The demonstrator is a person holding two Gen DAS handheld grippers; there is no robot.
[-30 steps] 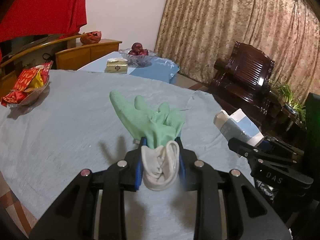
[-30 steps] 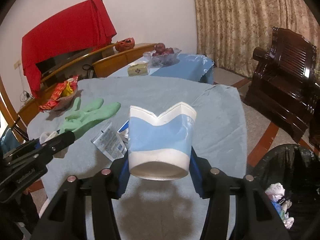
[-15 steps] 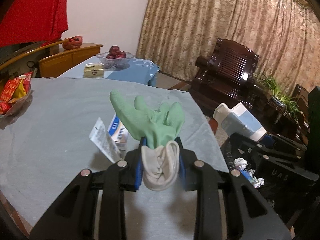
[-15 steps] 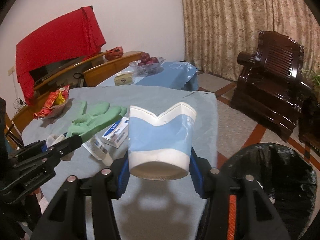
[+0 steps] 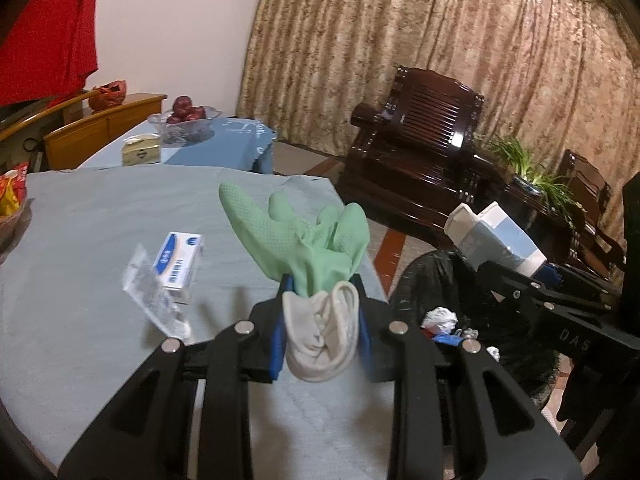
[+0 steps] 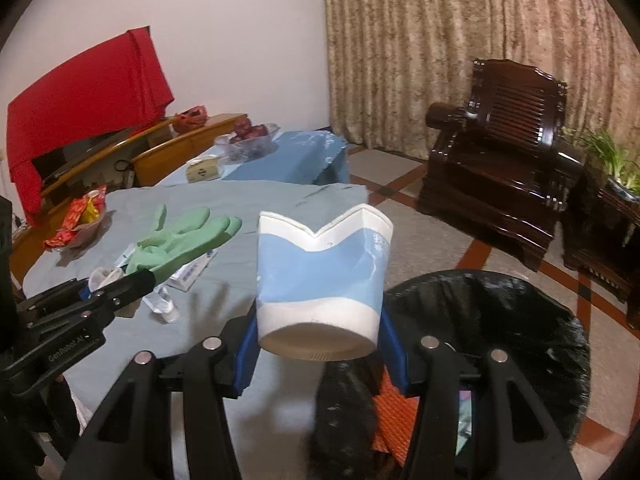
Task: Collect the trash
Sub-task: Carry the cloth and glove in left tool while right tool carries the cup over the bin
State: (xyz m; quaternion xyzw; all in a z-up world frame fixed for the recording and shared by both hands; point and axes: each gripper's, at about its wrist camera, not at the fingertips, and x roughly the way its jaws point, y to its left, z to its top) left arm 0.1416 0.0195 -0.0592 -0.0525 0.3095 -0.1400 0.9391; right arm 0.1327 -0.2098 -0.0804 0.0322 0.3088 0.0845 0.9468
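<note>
Looking along my left gripper (image 5: 320,300), I see it clamped on the bunched cuff of a green glove (image 5: 304,240), whose fingers stick up and forward over the near edge of the grey table (image 5: 100,220). A small white and blue box (image 5: 178,260) and a clear wrapper (image 5: 154,300) lie on the cloth to the left, not yet collected. The black trash bag (image 5: 432,280) opens just past the table edge to the right, with crumpled paper already inside. I judge this the carrying step: the glove needs to go right, over the bag, before I let go. The gripper tilts downward.

Along my right gripper (image 6: 318,316), the jaws squeeze a blue and white paper cup (image 6: 320,272), its rim dented into a V. It hangs at the table edge, with the bag's rim (image 6: 520,292) just right and below. A short move right, then release. This gripper also points forward and down.
</note>
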